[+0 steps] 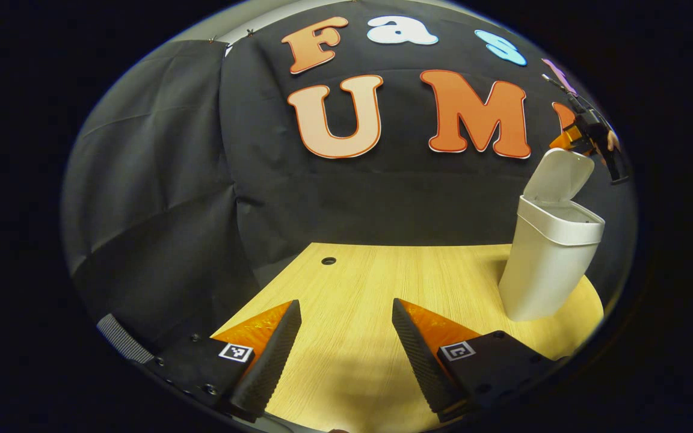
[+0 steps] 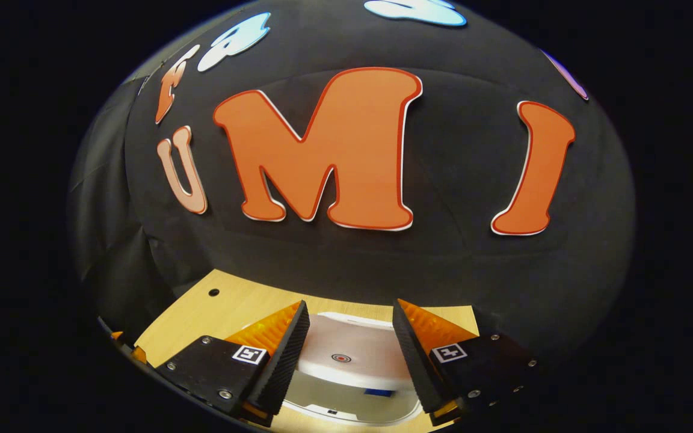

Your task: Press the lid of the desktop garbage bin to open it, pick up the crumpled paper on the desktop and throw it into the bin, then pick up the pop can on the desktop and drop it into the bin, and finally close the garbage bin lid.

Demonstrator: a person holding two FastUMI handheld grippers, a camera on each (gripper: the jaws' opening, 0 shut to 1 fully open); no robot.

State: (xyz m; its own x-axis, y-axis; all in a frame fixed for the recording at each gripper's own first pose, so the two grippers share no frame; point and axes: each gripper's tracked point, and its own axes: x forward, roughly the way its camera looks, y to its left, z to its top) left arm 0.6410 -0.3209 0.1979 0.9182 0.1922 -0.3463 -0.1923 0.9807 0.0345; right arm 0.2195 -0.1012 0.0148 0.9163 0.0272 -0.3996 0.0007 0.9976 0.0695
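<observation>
Right gripper above open bin; left gripper idle over table.

Right gripper (image 2: 351, 352) spread wide, holding nothing, just above the raised lid (image 2: 346, 355); a blue item lies inside the garbage bin (image 2: 352, 406). Left gripper (image 1: 346, 355) also spread, empty, low over wooden table (image 1: 370, 282), left of the bin (image 1: 548, 264). No crumpled paper or can on the table.

The bin (image 1: 548, 258) is seen from low over the table (image 1: 352, 288) in the left gripper view, from close above in the right gripper view.

Raised lid (image 1: 557, 175) blocks bin (image 1: 548, 264) mouth's far side; tabletop (image 1: 358, 282) leftward unobstructed.
</observation>
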